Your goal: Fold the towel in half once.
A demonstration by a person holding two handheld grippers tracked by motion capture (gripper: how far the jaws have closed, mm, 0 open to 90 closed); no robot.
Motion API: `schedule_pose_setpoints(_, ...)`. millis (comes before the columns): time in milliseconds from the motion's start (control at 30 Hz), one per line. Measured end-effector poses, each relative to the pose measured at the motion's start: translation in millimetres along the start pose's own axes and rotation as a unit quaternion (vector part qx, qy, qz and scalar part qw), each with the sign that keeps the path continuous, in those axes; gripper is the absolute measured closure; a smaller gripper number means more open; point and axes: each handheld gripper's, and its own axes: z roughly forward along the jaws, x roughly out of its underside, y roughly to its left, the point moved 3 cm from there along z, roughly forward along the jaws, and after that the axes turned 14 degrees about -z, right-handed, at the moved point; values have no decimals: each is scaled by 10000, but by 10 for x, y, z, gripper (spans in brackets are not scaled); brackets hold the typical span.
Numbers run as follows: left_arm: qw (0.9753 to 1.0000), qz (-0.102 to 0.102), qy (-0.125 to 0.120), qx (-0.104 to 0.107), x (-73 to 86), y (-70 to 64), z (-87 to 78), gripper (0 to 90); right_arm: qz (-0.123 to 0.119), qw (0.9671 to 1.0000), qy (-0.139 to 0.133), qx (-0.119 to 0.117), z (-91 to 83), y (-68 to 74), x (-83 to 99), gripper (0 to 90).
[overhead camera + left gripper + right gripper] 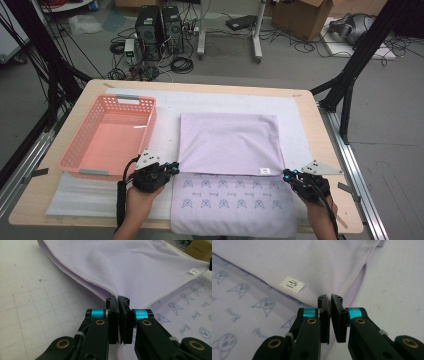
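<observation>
Towel [227, 142] lies on table [320, 130] right of pink basket [107, 132], half folded. Left claw [172, 167] pinches near left corner of folded layer, right claw [287, 173] near right corner. Risk: thin hem slips from one claw, fold goes crooked.

Between my two tongs lies one lilac cloth [229, 142] bearing one white label [265, 171]; beyond my left tongs sits one pink basket [95, 162].
</observation>
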Motion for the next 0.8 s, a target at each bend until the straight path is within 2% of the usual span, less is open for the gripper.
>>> schedule_pose_setpoints(233,9999,78,-61,33,89,-66,-156,869,-73,9999,23,-152,-177,140,95,854)
schedule_pose_setpoints(500,9998,163,-21,114,253,-168,-348,869,-163,9995,115,-248,-320,287,188,854)
schedule_pose_setpoints(633,9994,278,127,183,368,-239,-376,870,-148,9994,151,-278,-392,340,247,854)
schedule_pose_setpoints(800,9991,295,178,252,462,-283,-451,870,-137,9990,202,-363,-487,403,319,854)
